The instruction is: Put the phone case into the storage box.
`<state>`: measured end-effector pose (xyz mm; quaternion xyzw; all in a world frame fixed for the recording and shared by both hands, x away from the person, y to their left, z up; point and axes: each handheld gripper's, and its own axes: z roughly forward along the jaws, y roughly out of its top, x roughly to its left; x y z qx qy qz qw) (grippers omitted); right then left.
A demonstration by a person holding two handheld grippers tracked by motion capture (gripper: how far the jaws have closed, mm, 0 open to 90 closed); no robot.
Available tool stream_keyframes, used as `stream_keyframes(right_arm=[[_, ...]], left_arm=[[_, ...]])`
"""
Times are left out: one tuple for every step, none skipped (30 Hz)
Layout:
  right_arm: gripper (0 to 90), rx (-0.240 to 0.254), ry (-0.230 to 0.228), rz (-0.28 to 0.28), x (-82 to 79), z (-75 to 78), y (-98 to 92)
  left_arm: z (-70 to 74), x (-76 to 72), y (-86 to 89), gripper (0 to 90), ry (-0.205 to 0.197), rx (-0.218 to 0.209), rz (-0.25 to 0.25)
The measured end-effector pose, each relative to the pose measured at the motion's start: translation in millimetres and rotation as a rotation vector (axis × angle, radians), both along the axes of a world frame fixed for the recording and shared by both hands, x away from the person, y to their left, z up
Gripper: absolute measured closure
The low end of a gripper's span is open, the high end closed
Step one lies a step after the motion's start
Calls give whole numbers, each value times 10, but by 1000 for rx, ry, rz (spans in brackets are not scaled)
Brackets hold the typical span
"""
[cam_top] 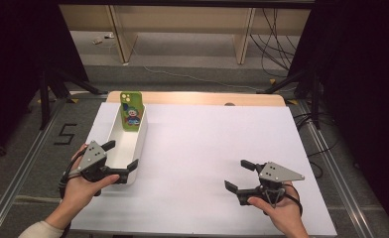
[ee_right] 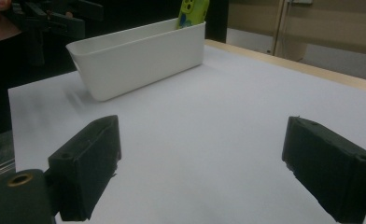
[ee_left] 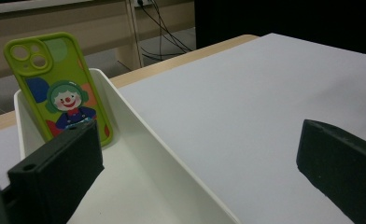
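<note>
Both grippers gape empty: the left gripper (cam_top: 119,156) straddles the tray's (cam_top: 142,141) near wall, the right gripper (cam_top: 239,174) hovers. A nudge could topple the phone case (cam_top: 131,110) leaning ahead.

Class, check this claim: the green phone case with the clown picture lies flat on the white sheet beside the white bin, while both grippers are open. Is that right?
Not quite. The green phone case is not flat beside the white bin; it stands inside it, leaning against the far end wall, as the left gripper view shows. The left gripper and right gripper are indeed open.
</note>
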<state>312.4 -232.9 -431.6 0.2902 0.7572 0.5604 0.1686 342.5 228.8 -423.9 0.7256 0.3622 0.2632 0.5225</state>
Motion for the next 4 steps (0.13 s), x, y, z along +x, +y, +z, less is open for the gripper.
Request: stream_keyframes(right_arm=[[128,1,1,0,0,0,-1],[128,0,-2,0,1,-1,-2],[127,0,-2,-1,2,0,-3],[128,0,-3,-1,3,1,-5]], left_arm=[[-2,1,0,0,0,0,1],[-3,0,0,0,1,-2,2],[-2,2,2,0,1,-1,2],[1,3,4,0,1,-3,3]])
